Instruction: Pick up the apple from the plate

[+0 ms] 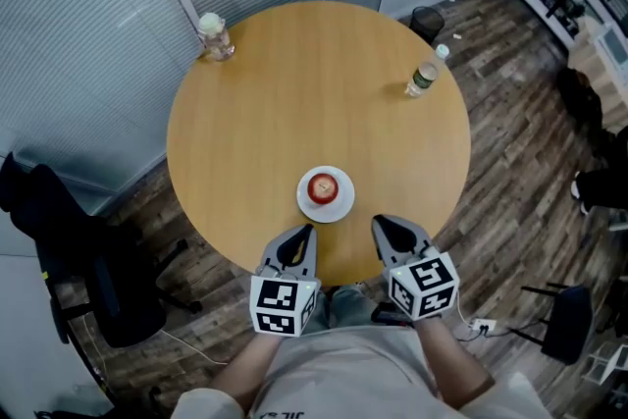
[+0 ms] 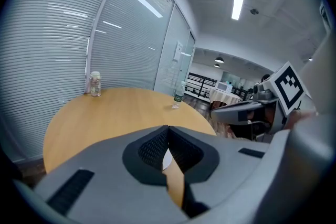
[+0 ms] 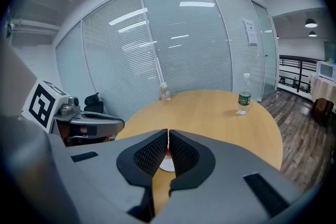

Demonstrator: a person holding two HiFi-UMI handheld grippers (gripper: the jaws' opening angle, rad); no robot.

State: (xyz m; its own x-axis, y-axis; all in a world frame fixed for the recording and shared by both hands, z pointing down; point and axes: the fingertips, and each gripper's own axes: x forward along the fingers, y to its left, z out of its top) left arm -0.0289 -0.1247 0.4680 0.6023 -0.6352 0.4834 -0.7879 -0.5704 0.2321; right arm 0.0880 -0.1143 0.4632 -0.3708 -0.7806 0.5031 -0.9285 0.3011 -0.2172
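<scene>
**Both jaws shut, apple on its plate just ahead**

The white plate [image 1: 340, 209] sits on the round wooden worktop [image 1: 294, 93], close to the edge nearest me. It holds one thing, the red apple [image 1: 325, 185], which rests at its middle. Far across the worktop, near the left rim, stands a small clear jar [image 1: 215, 36] with a pale top; I cannot make out what is in it. Near the far right rim stands a clear bottle [image 1: 425, 74] with a green label and a white cap, upright. Jar and bottle are well apart from each other and from the plate.

My left gripper [image 1: 306, 231] and right gripper [image 1: 379, 223] hover side by side over the near edge of the worktop, both pointing forward and down. The left jaws are pressed together with nothing between them. The right jaws are also closed tip to tip and empty.

From the head view, the plate lies just beyond my jaw tips and between them, near both and touching neither. In the right gripper view, a red sliver of the apple above the white of the plate shows in the slit behind my pads. In the left gripper view, only a bit of white plate shows there.
</scene>
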